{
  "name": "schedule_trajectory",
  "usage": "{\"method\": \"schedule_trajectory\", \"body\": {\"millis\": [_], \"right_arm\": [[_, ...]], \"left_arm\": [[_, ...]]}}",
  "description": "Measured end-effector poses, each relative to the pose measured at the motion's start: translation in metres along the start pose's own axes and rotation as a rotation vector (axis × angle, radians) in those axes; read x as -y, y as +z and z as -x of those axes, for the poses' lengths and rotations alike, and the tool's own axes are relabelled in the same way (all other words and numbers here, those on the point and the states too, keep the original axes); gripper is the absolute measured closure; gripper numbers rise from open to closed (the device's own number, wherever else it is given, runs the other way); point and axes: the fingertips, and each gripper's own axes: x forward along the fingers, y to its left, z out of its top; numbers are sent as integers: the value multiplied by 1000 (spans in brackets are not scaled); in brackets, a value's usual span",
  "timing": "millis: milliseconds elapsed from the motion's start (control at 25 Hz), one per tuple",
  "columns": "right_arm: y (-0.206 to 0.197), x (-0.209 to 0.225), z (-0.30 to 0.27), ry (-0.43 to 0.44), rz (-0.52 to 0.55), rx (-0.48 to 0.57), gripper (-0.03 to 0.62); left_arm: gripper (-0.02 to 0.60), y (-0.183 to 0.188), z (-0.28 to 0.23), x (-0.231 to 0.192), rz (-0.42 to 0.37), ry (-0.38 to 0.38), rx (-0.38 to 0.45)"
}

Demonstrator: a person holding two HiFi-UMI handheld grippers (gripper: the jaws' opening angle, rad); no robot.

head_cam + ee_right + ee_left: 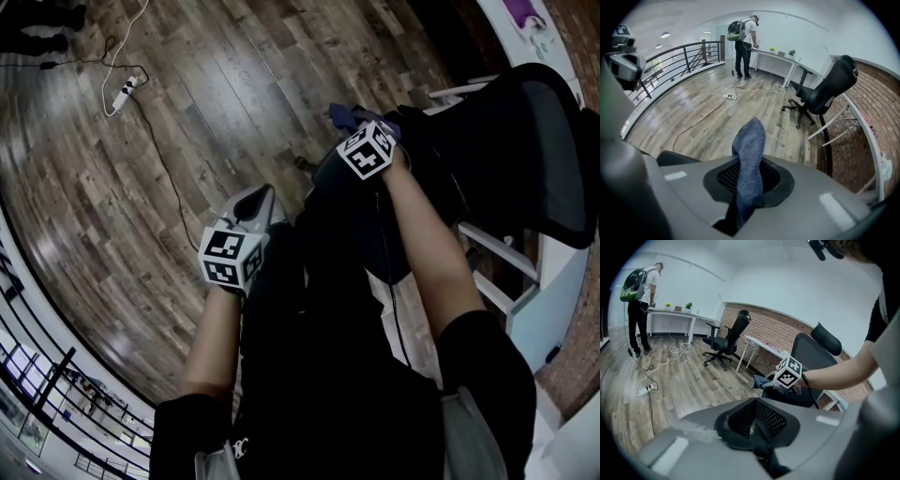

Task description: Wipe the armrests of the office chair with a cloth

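The black office chair (525,141) stands at the right, its mesh back (811,357) behind my right gripper. That gripper (361,127) is shut on a blue cloth (345,116) and holds it over the chair's dark front part. The cloth (750,140) sticks up from between the shut jaws of the right gripper (750,176). A dark rounded chair part (675,158) lies just left of them. My left gripper (255,206) hangs shut and empty over the floor, left of the chair. From the left gripper (756,420) I see the cloth (761,379).
A white desk (553,281) stands behind the chair. A power strip (124,94) and cable lie on the wood floor. A second office chair (825,93) and a person with a backpack (743,42) are farther off. A railing (679,58) borders the floor.
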Motion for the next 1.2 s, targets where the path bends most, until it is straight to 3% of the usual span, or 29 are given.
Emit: {"method": "schedule_trajectory", "body": {"millis": [280,560,680,960,1200], "right_arm": [[14,-58,6,118,66,-43,553],[20,-105,17,178,22,-34,553],[24,-127,22,187,4,-11,553],[13,-183,24,159,87,34,553],[14,-205,46,219,79,125,553]], "left_arm": [[575,2,21,-26,39,24,27],[575,4,30,-36,40,12,40],[575,6,32,-38,35,1,41],[575,-5,27,-35,16,-16,37],[575,-4,30,-30,-4,-49,15]]}}
